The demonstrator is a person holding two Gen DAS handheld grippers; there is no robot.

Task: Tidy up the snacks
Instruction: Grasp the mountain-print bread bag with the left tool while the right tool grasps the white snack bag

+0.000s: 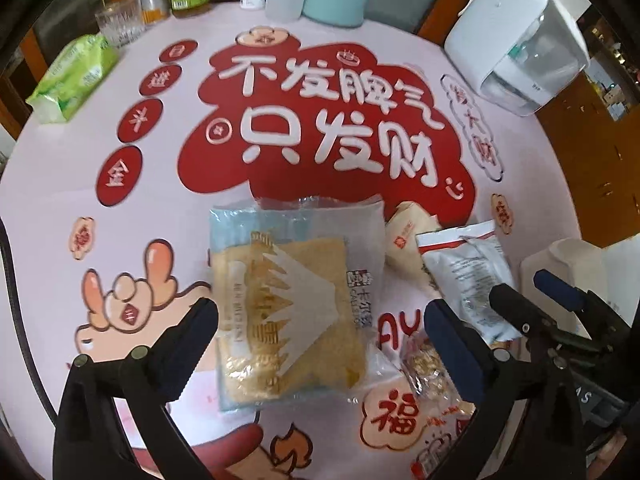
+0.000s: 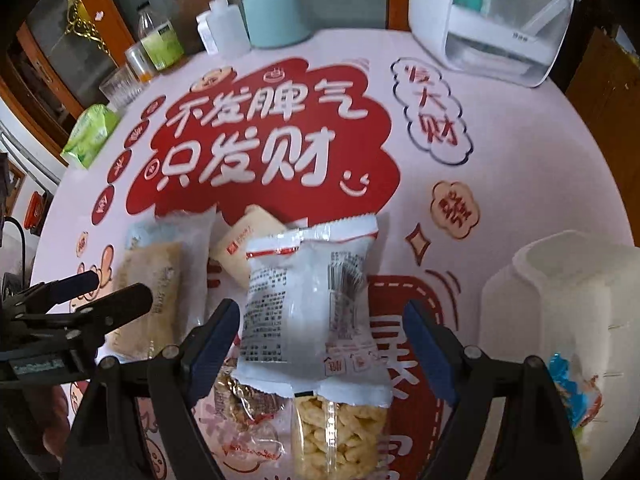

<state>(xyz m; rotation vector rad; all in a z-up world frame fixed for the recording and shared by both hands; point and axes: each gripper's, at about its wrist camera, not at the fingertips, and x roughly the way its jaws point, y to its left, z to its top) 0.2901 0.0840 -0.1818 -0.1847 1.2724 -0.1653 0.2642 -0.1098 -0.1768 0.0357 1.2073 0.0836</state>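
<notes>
Both claws apart, nothing held. Left claw point(image 1: 320, 320) straddles cracker pack point(image 1: 288, 300); right claw point(image 2: 320, 328) straddles white pouch point(image 2: 308, 304), bin point(image 2: 560, 300) at 3 o'clock on bench point(image 2: 520, 168). You: centre pads on pack bodies (not crinkly seals), squeeze gently, lift straight.

Pink tablecloth point(image 1: 52, 184) with red cartoon lettering; pale-blue packet point(image 1: 280, 304) of yellow cake between the left fingers; white, red-striped packet point(image 2: 308, 300) with black print between the right fingers.
</notes>
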